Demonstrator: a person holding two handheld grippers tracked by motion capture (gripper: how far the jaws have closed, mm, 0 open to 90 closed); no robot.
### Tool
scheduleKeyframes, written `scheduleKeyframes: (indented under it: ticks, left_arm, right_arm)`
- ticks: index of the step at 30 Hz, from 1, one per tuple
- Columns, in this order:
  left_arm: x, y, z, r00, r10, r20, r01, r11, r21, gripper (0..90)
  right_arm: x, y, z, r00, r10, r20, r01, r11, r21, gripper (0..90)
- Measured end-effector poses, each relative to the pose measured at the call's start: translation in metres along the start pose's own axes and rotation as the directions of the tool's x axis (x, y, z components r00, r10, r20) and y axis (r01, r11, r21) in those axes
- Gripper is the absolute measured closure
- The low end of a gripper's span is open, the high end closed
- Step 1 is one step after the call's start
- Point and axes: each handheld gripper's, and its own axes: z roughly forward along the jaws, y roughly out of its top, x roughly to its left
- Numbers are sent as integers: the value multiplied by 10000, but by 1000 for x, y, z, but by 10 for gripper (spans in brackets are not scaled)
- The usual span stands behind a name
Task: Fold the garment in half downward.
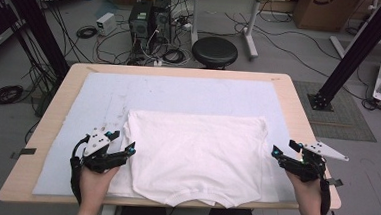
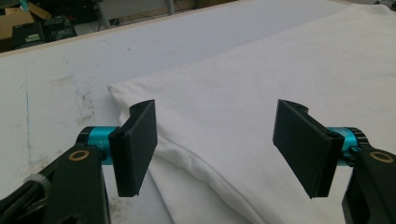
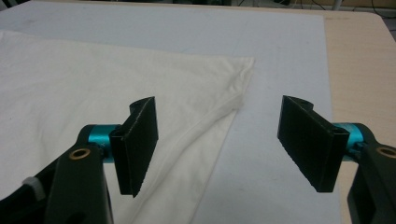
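Note:
A white T-shirt (image 1: 195, 158) lies folded flat on a pale blue mat (image 1: 179, 92), its collar toward the near edge. At the shirt's left side hovers my left gripper (image 1: 123, 140), open. In the left gripper view the jaws (image 2: 217, 140) stand wide over the shirt's folded left edge (image 2: 280, 70), pads clear of the cloth. My right gripper (image 1: 284, 148) is open just off the shirt's right side. In the right gripper view its jaws (image 3: 219, 140) span the right edge of the shirt (image 3: 70, 84) and bare mat, gripping nothing.
The mat covers most of a wooden table (image 1: 298, 109). Beyond the far edge stand a black stool (image 1: 214, 51), computer towers (image 1: 149, 17) with tangled cables, and a black frame post (image 1: 352, 52) at the right.

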Motion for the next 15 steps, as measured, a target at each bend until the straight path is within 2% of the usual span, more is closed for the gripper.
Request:
scheduleKeyframes:
  ticks: [7, 15]
  left_arm:
    - [0, -2, -1, 10000, -8, -19, 8, 10000, 19, 305]
    - [0, -2, -1, 10000, 27, -62, -27, 10000, -4, 304]
  right_arm:
    - [-2, 1, -1, 9998, 160, 80, -160, 9999, -65, 252]
    - [2, 1, 2, 10000, -21, 19, 21, 10000, -15, 219]
